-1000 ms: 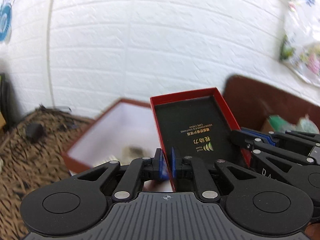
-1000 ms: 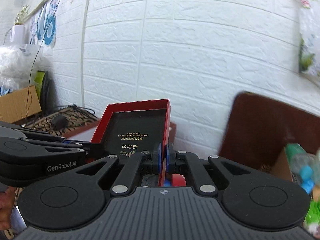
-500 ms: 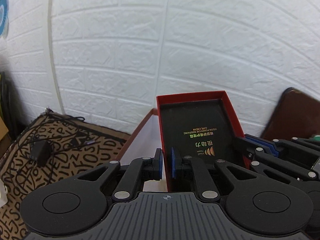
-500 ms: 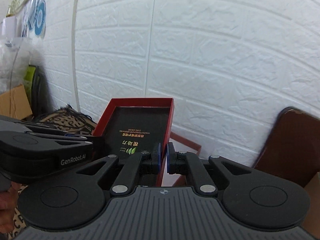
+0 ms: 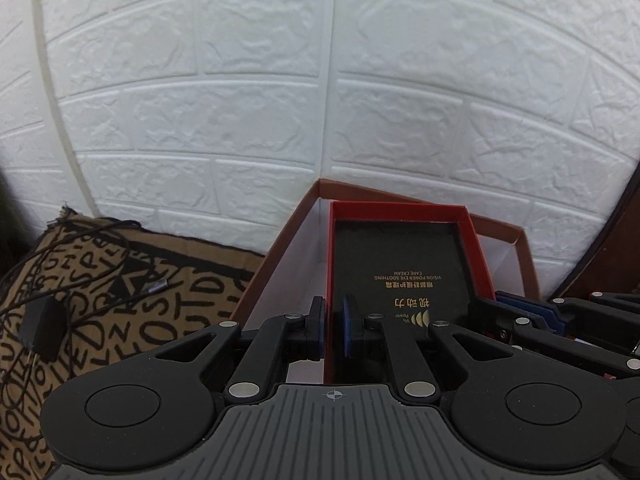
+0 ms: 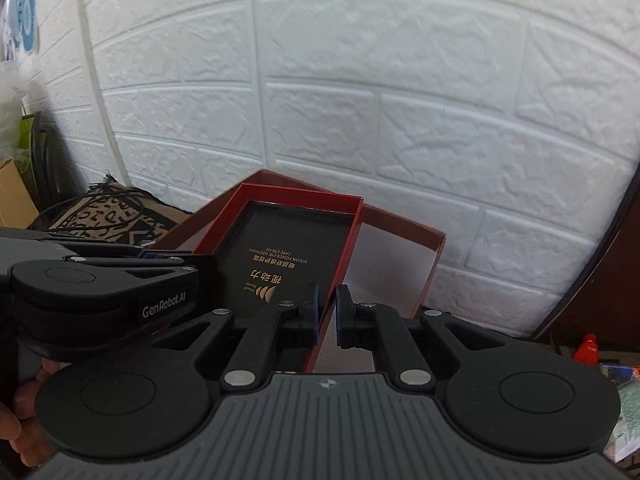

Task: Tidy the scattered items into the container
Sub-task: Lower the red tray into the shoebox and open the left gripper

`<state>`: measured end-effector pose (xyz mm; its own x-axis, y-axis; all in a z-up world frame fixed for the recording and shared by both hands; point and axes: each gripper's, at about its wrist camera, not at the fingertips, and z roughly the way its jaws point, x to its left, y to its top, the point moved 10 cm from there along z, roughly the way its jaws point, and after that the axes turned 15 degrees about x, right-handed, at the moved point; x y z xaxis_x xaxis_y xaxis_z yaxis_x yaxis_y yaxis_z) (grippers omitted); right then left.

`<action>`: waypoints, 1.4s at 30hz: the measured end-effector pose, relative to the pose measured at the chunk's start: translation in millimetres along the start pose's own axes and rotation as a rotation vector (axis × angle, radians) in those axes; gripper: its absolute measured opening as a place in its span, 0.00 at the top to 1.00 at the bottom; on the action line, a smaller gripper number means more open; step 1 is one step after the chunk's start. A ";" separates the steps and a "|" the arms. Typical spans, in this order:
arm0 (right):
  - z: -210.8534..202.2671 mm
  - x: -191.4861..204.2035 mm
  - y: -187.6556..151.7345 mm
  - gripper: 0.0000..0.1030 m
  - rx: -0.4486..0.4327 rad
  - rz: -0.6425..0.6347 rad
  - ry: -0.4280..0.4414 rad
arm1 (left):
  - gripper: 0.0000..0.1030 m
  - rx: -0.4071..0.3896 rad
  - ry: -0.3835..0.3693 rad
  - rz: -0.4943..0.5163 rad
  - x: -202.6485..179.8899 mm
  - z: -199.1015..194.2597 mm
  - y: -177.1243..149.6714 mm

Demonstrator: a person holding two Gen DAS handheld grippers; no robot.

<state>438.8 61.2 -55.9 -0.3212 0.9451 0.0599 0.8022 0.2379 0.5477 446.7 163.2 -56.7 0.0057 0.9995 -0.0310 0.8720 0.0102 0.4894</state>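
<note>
A shallow red box (image 5: 400, 256) with a black inside and gold lettering hangs over a larger brown-red container (image 5: 280, 248) with a white inside, close to the wall. My left gripper (image 5: 333, 328) is shut on the red box's left wall. The right gripper (image 6: 326, 316) straddles the right wall of the red box (image 6: 292, 240). Its jaws are opening, and a light gap shows between the wall and the right-hand pad. The right wrist view shows the left gripper (image 6: 160, 256) at the left and the container (image 6: 400, 224) behind.
A white brick-pattern wall (image 5: 320, 100) stands directly behind the container. A lettered brown mat (image 5: 100, 300) with a black adapter (image 5: 44, 332) and cables lies to the left. A dark brown board (image 6: 592, 272) leans at the right, with small items (image 6: 588, 346) below it.
Both grippers carried the red box forward and down toward the wall, over the container. The right gripper's pads have parted slightly from the box wall.
</note>
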 end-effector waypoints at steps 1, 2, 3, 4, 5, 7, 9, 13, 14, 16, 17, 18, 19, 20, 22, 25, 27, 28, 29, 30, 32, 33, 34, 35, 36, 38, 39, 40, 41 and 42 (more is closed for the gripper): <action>4.7 -1.4 0.2 0.91 0.010 0.005 0.003 | 0.95 0.006 0.001 0.001 0.7 5.1 1.6; 9.0 -2.4 0.2 0.91 0.020 0.008 0.006 | 0.96 0.011 0.003 0.003 1.1 9.0 2.4; 12.8 -2.9 0.3 0.91 0.029 0.010 0.009 | 0.96 0.015 0.006 0.006 1.9 12.1 2.6; 16.4 -3.0 0.6 0.90 0.038 0.011 0.012 | 0.96 0.019 0.008 0.008 3.1 14.9 2.9; 19.7 -2.6 0.9 0.90 0.047 0.011 0.017 | 0.96 0.022 0.014 0.008 4.8 17.9 3.5; 25.2 -0.5 1.4 0.90 0.063 0.010 0.028 | 0.96 0.026 0.024 0.006 8.4 21.6 4.5; 29.8 3.1 1.8 0.89 0.076 -0.001 0.027 | 0.96 0.031 0.033 0.001 12.3 25.3 5.3; 34.8 9.8 3.8 0.88 0.091 -0.034 -0.003 | 0.96 0.035 0.033 -0.013 17.0 29.7 8.1; 35.7 10.0 4.6 0.88 0.099 -0.034 -0.003 | 0.96 0.036 0.033 -0.015 17.8 31.0 8.9; 37.8 10.6 6.1 0.87 0.116 -0.036 -0.007 | 0.96 0.042 0.035 -0.018 18.7 33.9 9.3; 38.6 11.0 6.5 0.87 0.123 -0.040 -0.013 | 0.96 0.042 0.038 -0.017 18.7 34.7 9.3; 39.5 11.8 6.5 0.87 0.130 -0.047 -0.022 | 0.96 0.043 0.041 -0.016 18.4 35.3 9.3; 40.9 12.6 6.6 0.87 0.136 -0.054 -0.034 | 0.96 0.043 0.040 -0.016 18.4 35.1 9.3; 42.4 13.0 6.4 0.87 0.141 -0.060 -0.044 | 0.96 0.042 0.042 -0.016 18.4 35.4 9.4; 44.5 14.2 5.9 0.86 0.148 -0.067 -0.054 | 0.96 0.041 0.040 -0.018 18.3 35.6 9.9; 45.6 15.3 5.7 0.80 0.150 -0.076 -0.056 | 0.85 0.039 0.034 -0.022 18.3 35.6 10.4; 45.0 18.7 4.8 0.67 0.151 -0.084 -0.031 | 0.71 0.026 0.018 -0.029 17.5 33.5 10.9; 43.3 21.5 4.3 0.58 0.148 -0.087 -0.019 | 0.63 0.017 0.004 -0.021 15.2 31.7 11.0; 41.1 24.9 4.4 0.51 0.142 -0.092 -0.008 | 0.49 0.004 -0.004 -0.008 12.1 28.5 11.4; 38.8 27.3 4.4 0.24 0.135 -0.094 0.001 | 0.19 -0.009 -0.016 0.006 8.8 25.1 11.3; 32.9 27.7 4.7 0.18 0.105 -0.101 -0.014 | 0.07 -0.030 -0.045 0.023 3.7 18.5 10.9; 31.0 27.1 4.3 0.16 0.101 -0.104 -0.013 | 0.06 -0.035 -0.049 0.024 3.5 16.3 10.7; 29.7 25.6 3.6 0.15 0.104 -0.094 -0.003 | 0.03 -0.035 -0.057 0.025 3.0 14.5 10.3; 28.3 23.9 3.1 0.15 0.107 -0.075 0.019 | 0.03 -0.035 -0.061 0.022 2.9 13.0 9.5; 26.7 22.4 2.6 0.13 0.108 -0.058 0.043 | 0.03 -0.035 -0.064 0.017 3.3 11.7 8.6; 22.7 21.9 1.8 0.13 0.109 -0.049 0.067 | 0.03 -0.029 -0.065 0.007 4.3 9.6 5.9; 20.6 22.4 1.3 0.13 0.106 -0.054 0.066 | 0.03 -0.027 -0.061 0.006 4.6 8.3 4.9; 18.6 23.1 0.7 0.12 0.103 -0.061 0.064 | 0.03 -0.028 -0.056 0.006 4.6 6.0 2.9; 16.9 23.9 -0.1 0.11 0.102 -0.066 0.064 | 0.03 -0.029 -0.049 0.008 4.4 3.9 1.3; 15.2 24.9 -1.0 0.09 0.102 -0.070 0.068 | 0.03 -0.032 -0.042 0.011 4.3 1.9 0.4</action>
<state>437.6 87.9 -67.6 -0.4085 0.9090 0.0831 0.8228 0.3273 0.4646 447.9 167.4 -58.3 0.0363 0.9975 -0.0614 0.8559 0.0007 0.5171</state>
